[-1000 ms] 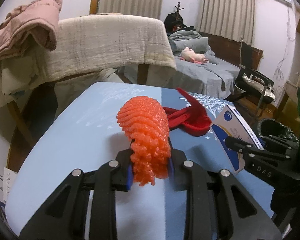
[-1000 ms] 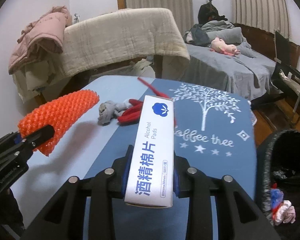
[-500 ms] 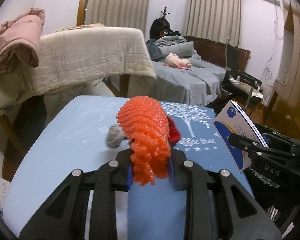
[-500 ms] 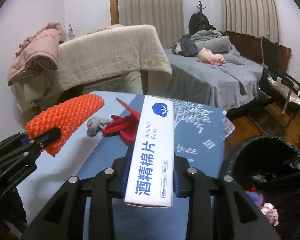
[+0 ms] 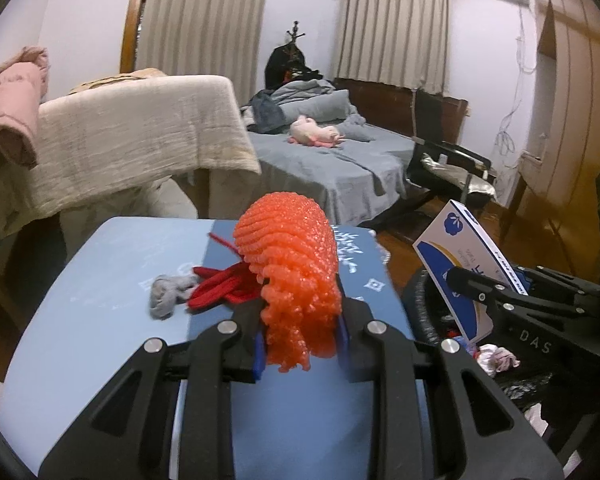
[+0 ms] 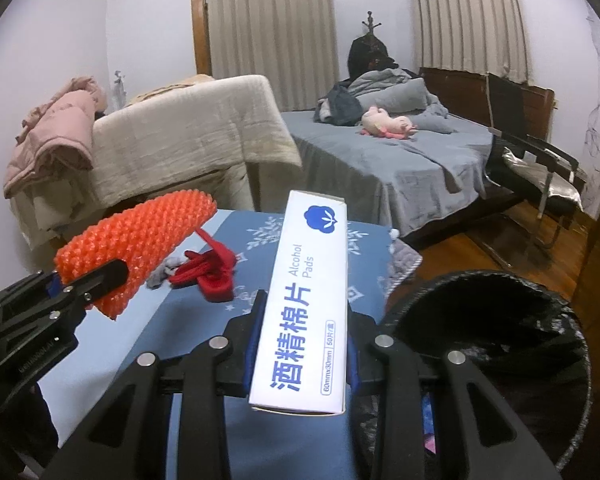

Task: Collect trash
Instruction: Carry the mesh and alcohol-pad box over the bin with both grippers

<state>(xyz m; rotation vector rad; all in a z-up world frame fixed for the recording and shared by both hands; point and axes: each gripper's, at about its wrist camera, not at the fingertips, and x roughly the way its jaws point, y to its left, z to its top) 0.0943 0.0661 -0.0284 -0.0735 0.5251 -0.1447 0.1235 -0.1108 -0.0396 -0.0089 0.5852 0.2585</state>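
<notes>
Orange foam net (image 5: 290,264) clamped in left gripper (image 5: 300,354), above blue table (image 5: 112,264). White alcohol-pad box (image 6: 306,300) pinched in right gripper (image 6: 300,360), beside black bin (image 6: 496,320). Red cloth (image 6: 212,272) and grey wad (image 5: 166,292) touching on table.

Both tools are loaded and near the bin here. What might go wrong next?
1. The alcohol pad box is pinched near its lower end by the right tool, still mostly over the table; released now, it may miss the trash bin.
2. The left tool grips the orange foam net only at its soft lower edge; it may slip out.
</notes>
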